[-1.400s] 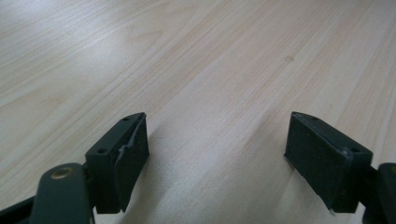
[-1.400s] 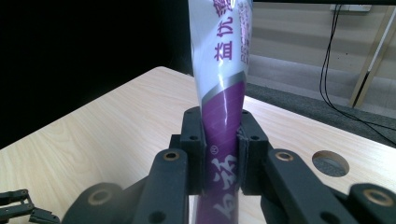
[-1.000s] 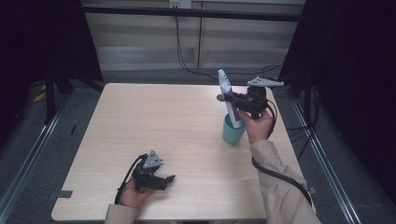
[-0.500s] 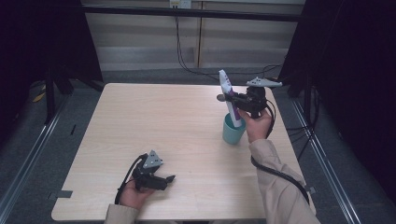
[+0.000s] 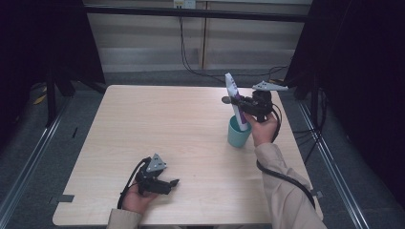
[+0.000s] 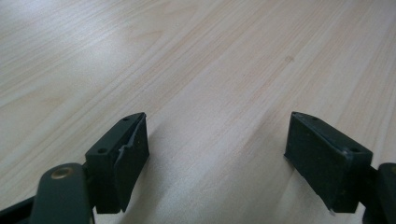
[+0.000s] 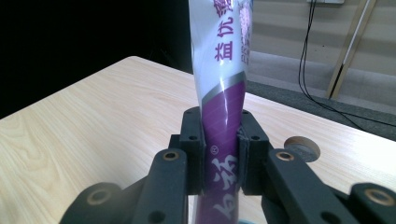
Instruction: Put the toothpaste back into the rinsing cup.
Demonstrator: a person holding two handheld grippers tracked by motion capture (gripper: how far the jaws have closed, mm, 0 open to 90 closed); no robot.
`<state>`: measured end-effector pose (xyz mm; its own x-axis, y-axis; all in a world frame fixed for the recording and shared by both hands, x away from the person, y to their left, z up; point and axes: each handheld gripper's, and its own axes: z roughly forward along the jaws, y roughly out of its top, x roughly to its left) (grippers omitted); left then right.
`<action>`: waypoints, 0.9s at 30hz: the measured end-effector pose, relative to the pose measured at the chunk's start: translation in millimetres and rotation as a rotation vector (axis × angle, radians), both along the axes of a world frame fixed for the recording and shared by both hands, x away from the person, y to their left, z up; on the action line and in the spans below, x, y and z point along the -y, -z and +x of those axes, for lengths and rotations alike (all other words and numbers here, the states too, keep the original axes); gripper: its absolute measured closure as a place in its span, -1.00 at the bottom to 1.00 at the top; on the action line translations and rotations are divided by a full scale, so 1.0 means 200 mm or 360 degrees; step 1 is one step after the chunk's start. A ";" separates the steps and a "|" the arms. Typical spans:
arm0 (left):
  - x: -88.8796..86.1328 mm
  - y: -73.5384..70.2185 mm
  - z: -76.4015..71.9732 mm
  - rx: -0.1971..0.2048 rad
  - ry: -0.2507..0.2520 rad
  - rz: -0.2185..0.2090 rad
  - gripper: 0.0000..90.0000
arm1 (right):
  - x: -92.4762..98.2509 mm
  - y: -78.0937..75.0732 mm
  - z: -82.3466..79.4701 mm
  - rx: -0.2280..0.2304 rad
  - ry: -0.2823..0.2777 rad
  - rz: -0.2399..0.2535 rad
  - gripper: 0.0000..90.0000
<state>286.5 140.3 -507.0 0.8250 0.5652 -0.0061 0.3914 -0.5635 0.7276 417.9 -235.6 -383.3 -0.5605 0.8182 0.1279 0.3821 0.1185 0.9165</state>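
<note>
A white and purple toothpaste tube (image 5: 235,98) stands almost upright with its lower end inside a teal cup (image 5: 237,135) on the right side of the table. My right gripper (image 5: 237,102) is shut on the tube's middle, above the cup. The right gripper view has the tube (image 7: 222,93) pinched between both jaws of that gripper (image 7: 221,148), purple part low, white part with printed characters high. My left gripper (image 5: 170,184) rests on the table near the front edge, held by a hand. Its jaws stand wide apart over bare wood in the left gripper view (image 6: 217,158), nothing between them.
The light wooden table (image 5: 157,124) stands on a grey floor with dark curtains on both sides. A black cable (image 5: 282,174) trails from the right gripper along the sleeve. A round cable hole (image 7: 302,148) in the tabletop lies just beyond the tube.
The right gripper with the tube has shifted very slightly; the tube stays in the cup. The left gripper has not moved.
</note>
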 end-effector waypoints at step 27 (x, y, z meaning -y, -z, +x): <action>0.00 0.00 0.00 0.0002 0.0001 0.0000 -0.53 | 0.00 0.09 -0.01 -0.0007 -0.0002 -0.0032 0.67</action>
